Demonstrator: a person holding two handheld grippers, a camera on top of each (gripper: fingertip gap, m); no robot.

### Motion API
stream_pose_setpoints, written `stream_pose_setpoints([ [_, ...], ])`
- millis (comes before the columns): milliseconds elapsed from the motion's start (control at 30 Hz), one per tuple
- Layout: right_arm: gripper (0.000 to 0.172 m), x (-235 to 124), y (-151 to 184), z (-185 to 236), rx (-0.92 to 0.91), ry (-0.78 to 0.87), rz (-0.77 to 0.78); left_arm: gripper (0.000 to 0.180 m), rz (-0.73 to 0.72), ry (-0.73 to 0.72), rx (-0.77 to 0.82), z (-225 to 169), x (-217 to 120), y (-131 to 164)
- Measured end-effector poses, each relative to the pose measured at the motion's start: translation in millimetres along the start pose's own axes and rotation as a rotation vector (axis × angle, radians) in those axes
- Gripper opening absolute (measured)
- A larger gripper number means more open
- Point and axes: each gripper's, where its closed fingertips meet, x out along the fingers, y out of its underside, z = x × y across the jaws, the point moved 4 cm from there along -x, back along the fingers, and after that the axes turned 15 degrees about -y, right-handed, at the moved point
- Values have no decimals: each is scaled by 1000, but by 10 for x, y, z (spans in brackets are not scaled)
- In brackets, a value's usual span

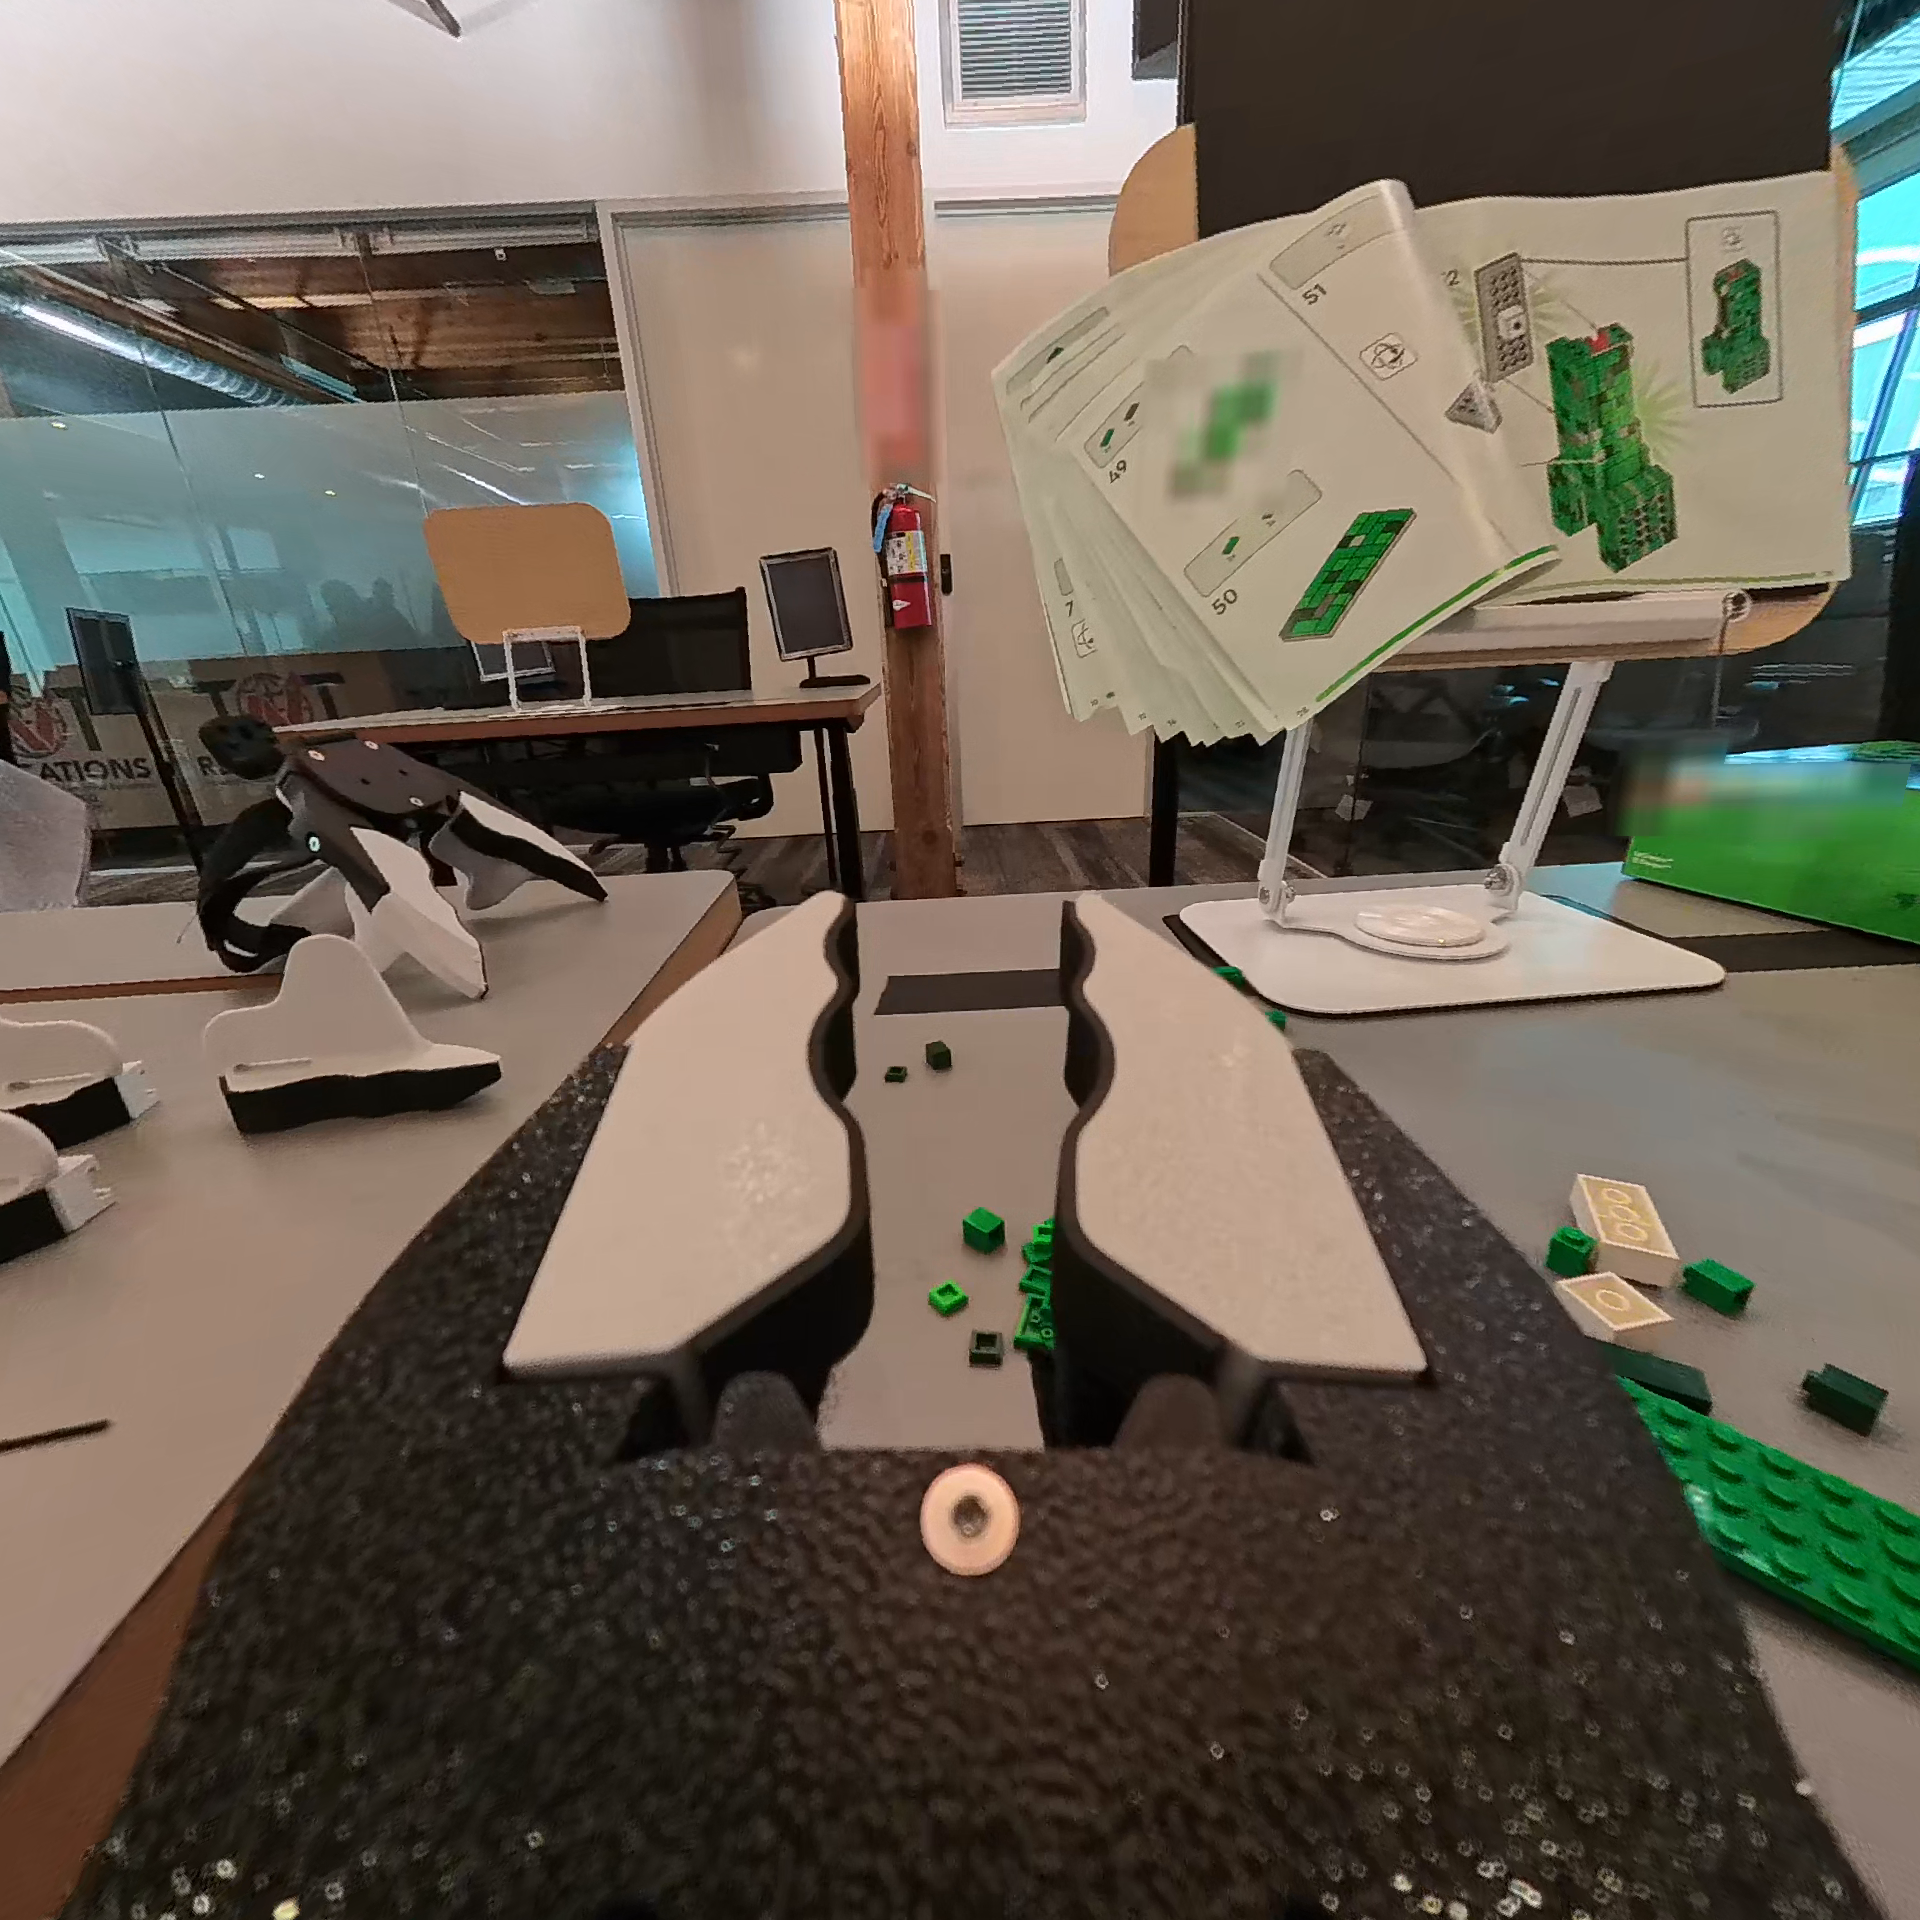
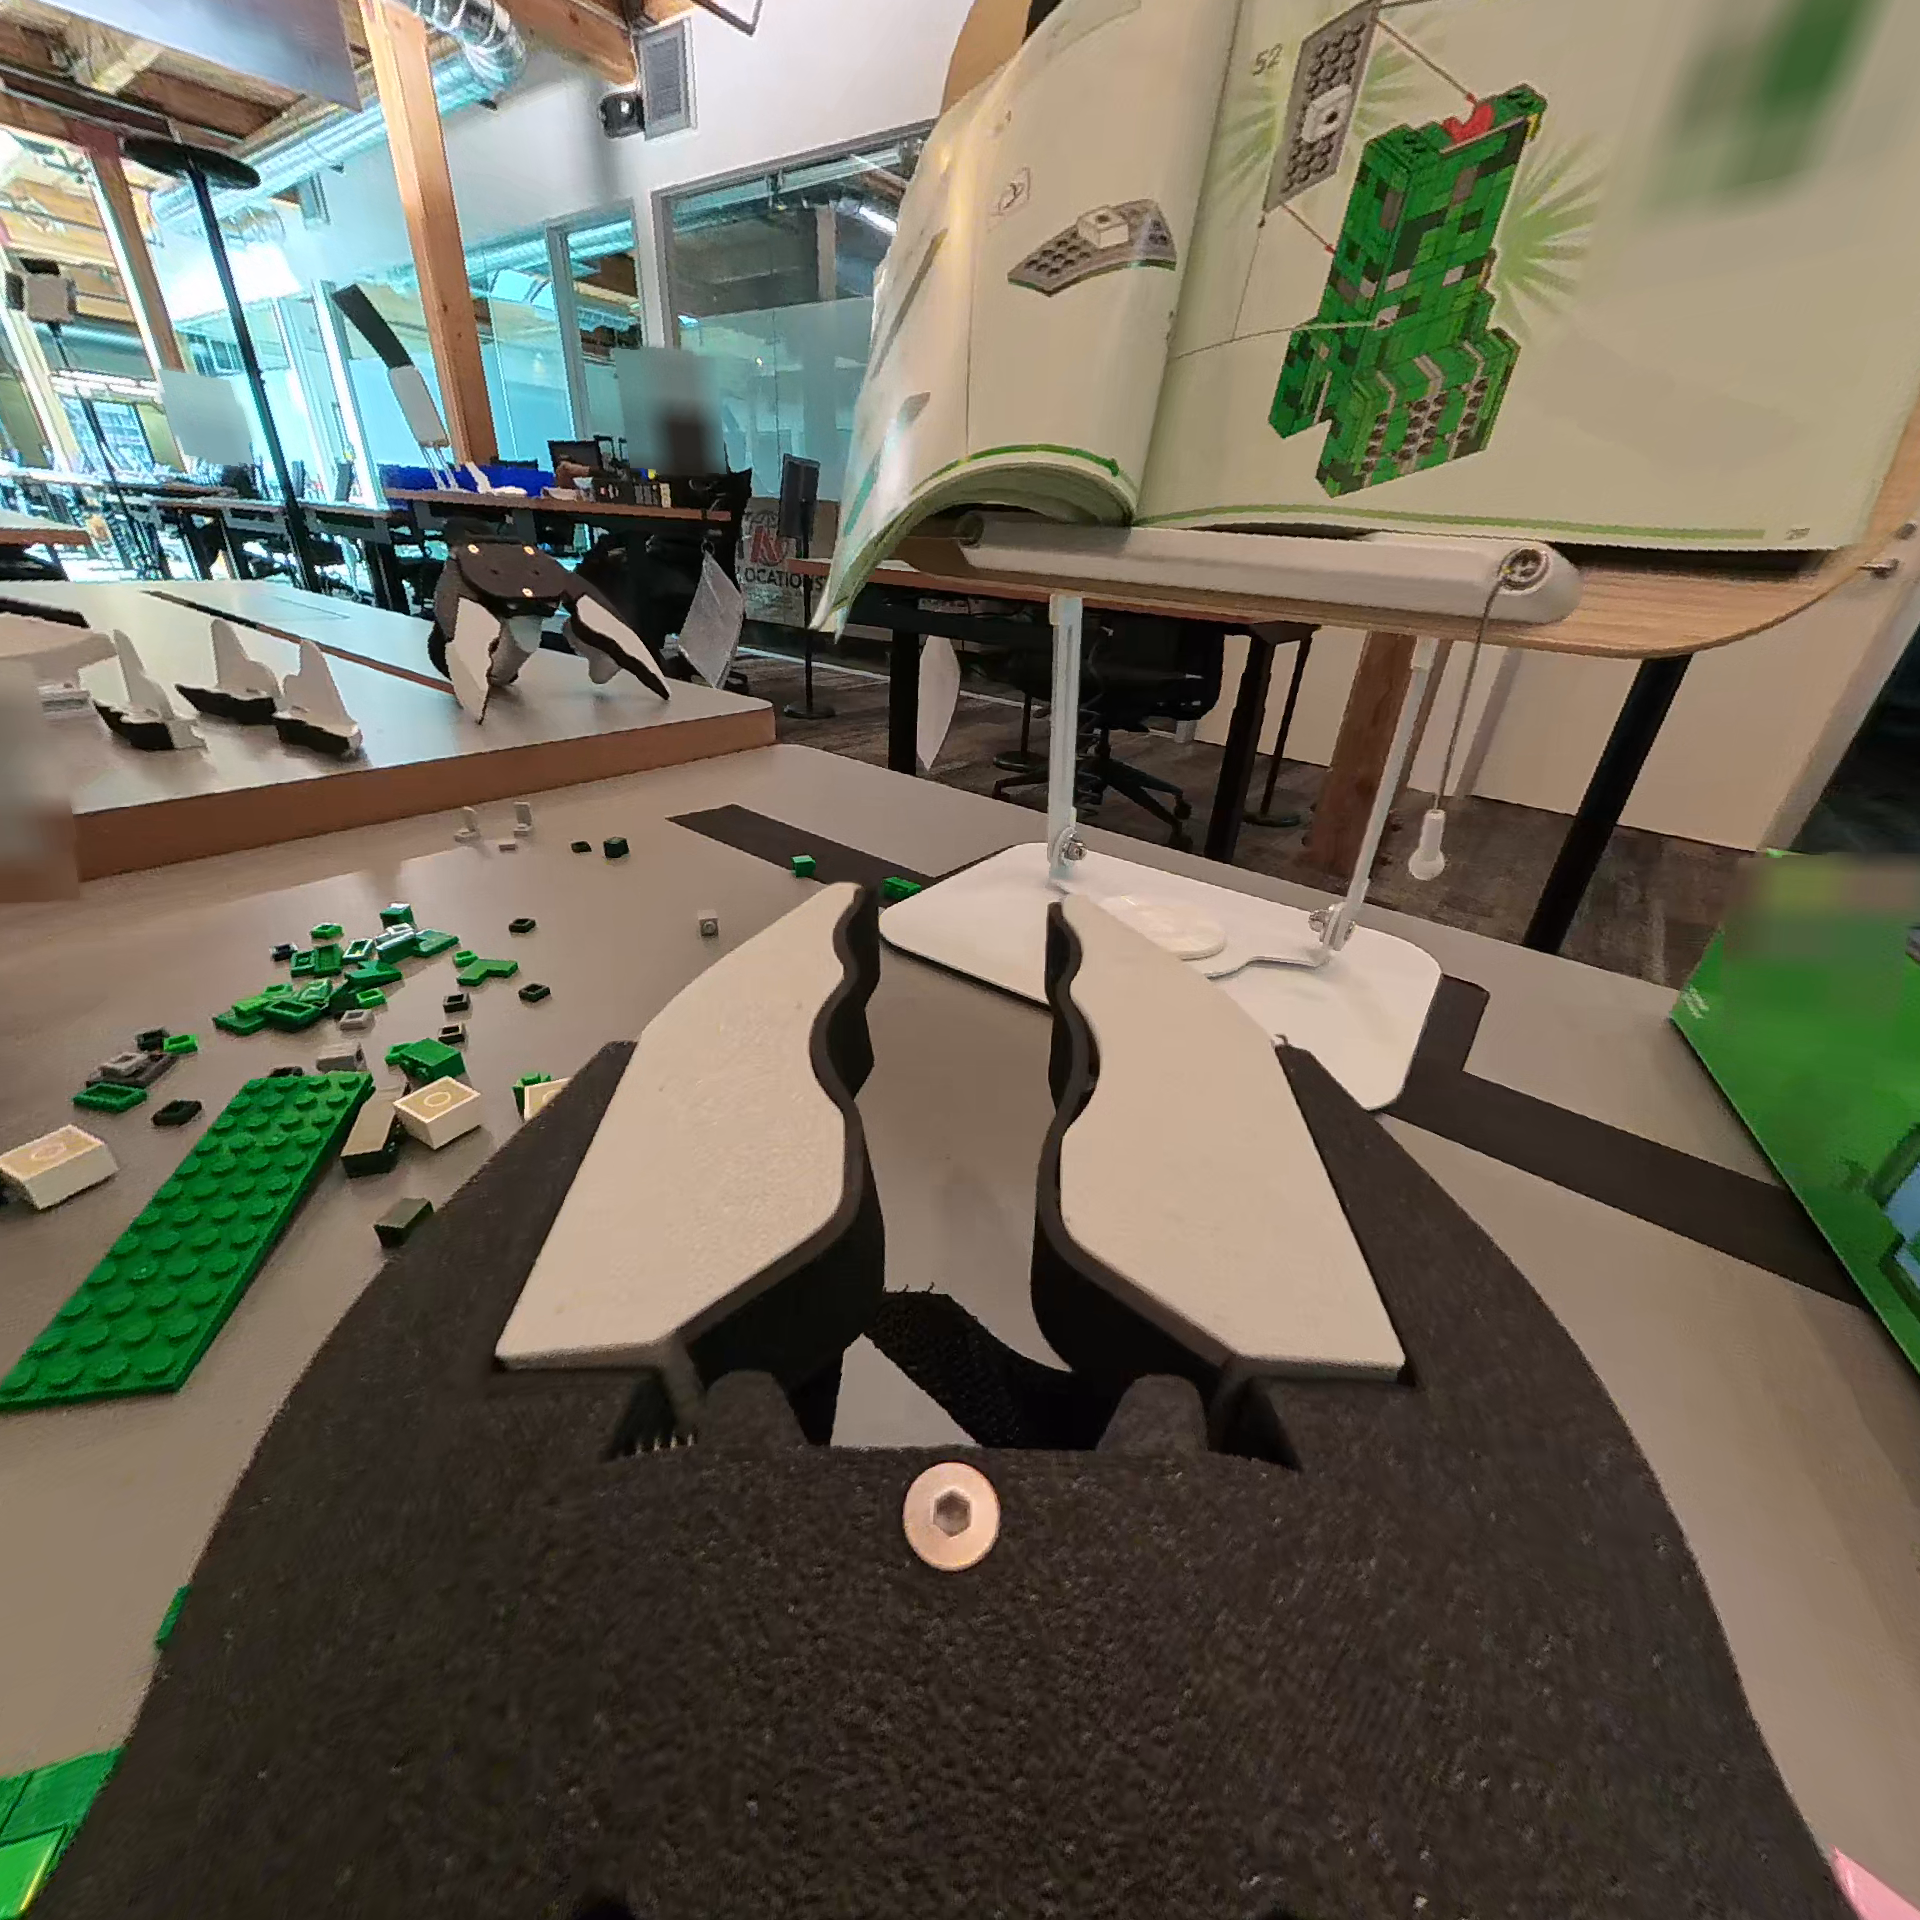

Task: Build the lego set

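Left gripper (image 1: 961, 935): jaws apart, nothing between the pads, hovering over the grey table (image 1: 1558, 1091). Below it, loose small green bricks (image 1: 982, 1231), two darker ones (image 1: 938, 1056) further out under the tips. To its right: cream tiles (image 1: 1623, 1226), a green baseplate (image 1: 1787, 1507), the white stand base (image 1: 1444, 956) carrying the open instruction booklet (image 1: 1351, 436).

Right gripper (image 2: 961, 925): jaws also apart and empty, tips just in front of the white stand base (image 2: 1195, 966), touching nothing. To its left a scattered pile of green and dark bricks (image 2: 343, 987), the green baseplate (image 2: 197, 1236), cream tiles (image 2: 436, 1110). Green box (image 2: 1829, 1049) at right.

No bricks look joined; the baseplate is bare and everything lies loose. Spare gripper (image 1: 353, 831) and spare fingers (image 1: 343, 1039) sit on the neighbouring table.
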Motion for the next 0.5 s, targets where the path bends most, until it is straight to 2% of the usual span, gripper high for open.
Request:
stream_pose_setpoints([
  [233,29,16,11,23,-14,-21,19,35,-21,-60,100,198,71,-8],
  [433,30,21,25,22,-63,12,45,35,-9,29,84,108,113,25],
  [500,32,27,29,40,-88,9,54,40,-7,68,98,56,133,40],
])
